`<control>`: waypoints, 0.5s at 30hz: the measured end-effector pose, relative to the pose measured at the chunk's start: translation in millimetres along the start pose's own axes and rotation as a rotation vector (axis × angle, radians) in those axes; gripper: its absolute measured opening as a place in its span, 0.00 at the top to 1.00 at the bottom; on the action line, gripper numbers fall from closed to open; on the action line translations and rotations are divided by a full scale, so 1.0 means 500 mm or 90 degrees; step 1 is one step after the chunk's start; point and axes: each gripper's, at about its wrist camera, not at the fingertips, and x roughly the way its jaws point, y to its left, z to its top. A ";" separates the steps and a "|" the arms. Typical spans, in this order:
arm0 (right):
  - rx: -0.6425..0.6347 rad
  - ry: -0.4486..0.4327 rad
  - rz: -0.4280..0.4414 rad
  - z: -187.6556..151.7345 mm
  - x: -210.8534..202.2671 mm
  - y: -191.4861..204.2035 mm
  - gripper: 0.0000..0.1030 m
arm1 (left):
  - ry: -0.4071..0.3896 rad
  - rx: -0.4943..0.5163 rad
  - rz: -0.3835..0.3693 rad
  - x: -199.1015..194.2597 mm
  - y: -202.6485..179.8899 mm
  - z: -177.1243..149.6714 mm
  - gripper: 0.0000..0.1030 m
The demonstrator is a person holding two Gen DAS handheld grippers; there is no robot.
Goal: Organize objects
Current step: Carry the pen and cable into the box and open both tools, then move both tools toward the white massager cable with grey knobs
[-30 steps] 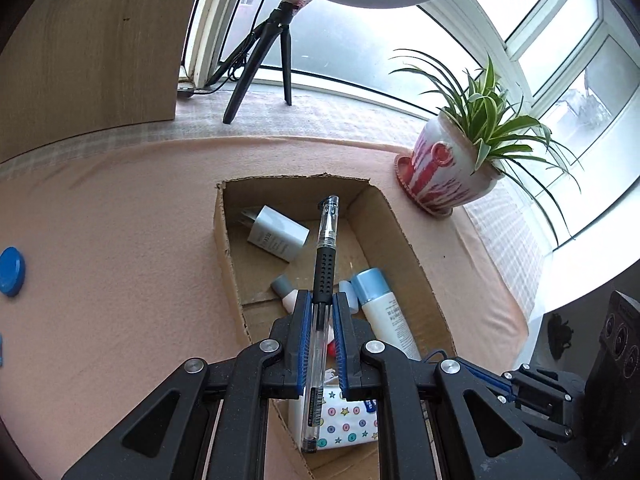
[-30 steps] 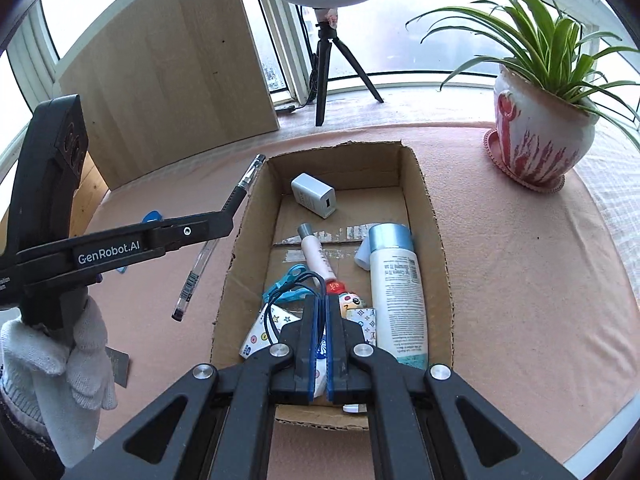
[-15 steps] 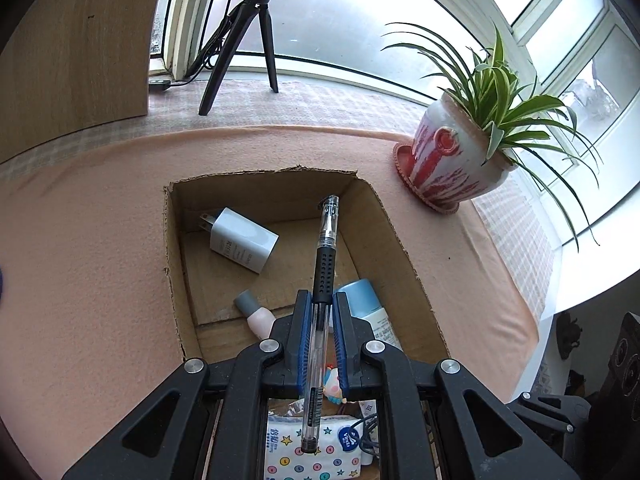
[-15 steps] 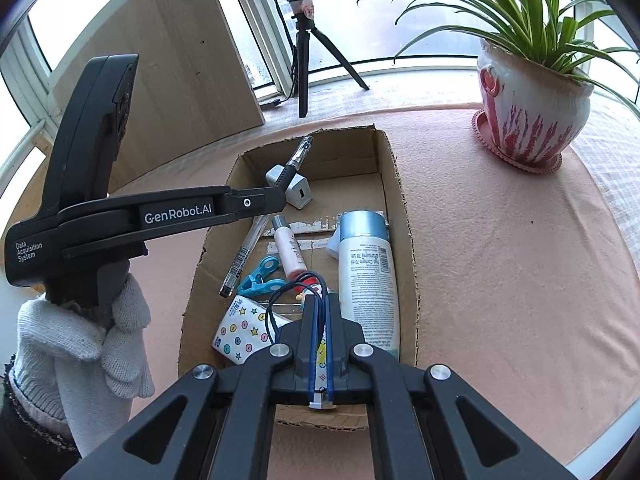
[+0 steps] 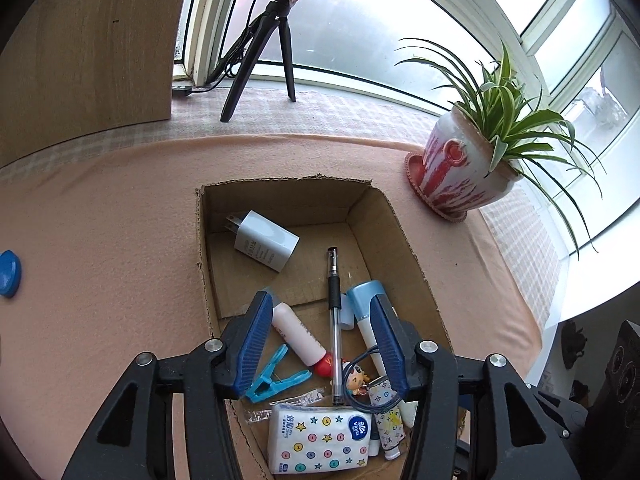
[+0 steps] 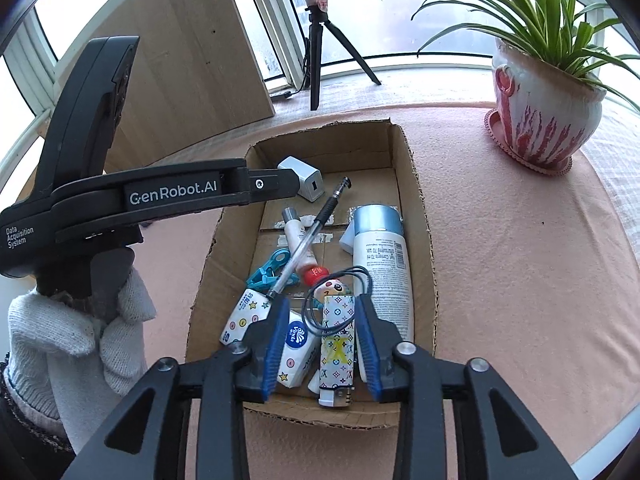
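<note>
Pen dropped in box

Left gripper (image 5: 322,340) spread above pen (image 5: 334,320), lying loose in box (image 5: 404,232); right gripper (image 6: 320,340) spread, straddling lighter (image 6: 338,344), likely just released.

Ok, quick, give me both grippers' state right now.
Left gripper: open, holding nothing; the pen lies in the box.
Right gripper: open, holding nothing, over the lighter.

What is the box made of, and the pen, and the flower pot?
The box looks like brown cardboard: matte, with ragged torn edges. The pen seems to be clear shiny plastic with a black, probably rubbery, grip. The flower pot looks like glazed ceramic, glossy white with red paint.
</note>
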 end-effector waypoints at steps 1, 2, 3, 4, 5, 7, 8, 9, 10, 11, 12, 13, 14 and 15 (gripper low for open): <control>0.002 0.000 0.002 0.001 -0.001 0.001 0.62 | -0.002 -0.003 0.000 -0.006 0.004 -0.001 0.47; 0.003 0.002 0.005 0.001 -0.002 0.002 0.62 | -0.005 -0.007 -0.001 -0.012 0.008 -0.004 0.47; 0.003 0.003 0.005 0.002 -0.002 0.005 0.62 | -0.007 -0.011 -0.001 -0.019 0.014 -0.005 0.47; 0.002 0.003 0.004 0.002 -0.002 0.008 0.62 | -0.009 -0.017 -0.002 -0.028 0.021 -0.008 0.47; 0.002 0.002 0.005 0.002 -0.003 0.011 0.62 | -0.011 -0.022 -0.002 -0.037 0.029 -0.011 0.47; 0.003 0.001 0.011 0.001 -0.003 0.017 0.62 | -0.019 -0.029 0.005 -0.058 0.044 -0.021 0.47; 0.004 0.001 0.015 0.000 -0.004 0.021 0.62 | -0.024 -0.034 0.011 -0.071 0.055 -0.026 0.47; 0.003 0.002 0.018 0.000 -0.004 0.026 0.62 | -0.028 -0.041 0.014 -0.084 0.067 -0.031 0.47; 0.000 0.004 0.021 0.002 -0.002 0.032 0.62 | -0.034 -0.048 0.016 -0.099 0.079 -0.038 0.47; -0.002 0.003 0.023 0.003 -0.001 0.039 0.62 | -0.040 -0.055 0.021 -0.115 0.093 -0.045 0.47; -0.004 0.002 0.026 0.003 -0.001 0.046 0.62 | -0.047 -0.063 0.028 -0.133 0.108 -0.052 0.47; -0.007 0.002 0.030 0.004 -0.001 0.054 0.62 | -0.055 -0.071 0.033 -0.150 0.124 -0.060 0.47; -0.011 0.002 0.034 0.005 0.000 0.063 0.62 | -0.062 -0.079 0.040 -0.168 0.141 -0.068 0.47; -0.015 0.002 0.038 0.006 0.001 0.072 0.62 | -0.068 -0.088 0.047 -0.185 0.159 -0.077 0.47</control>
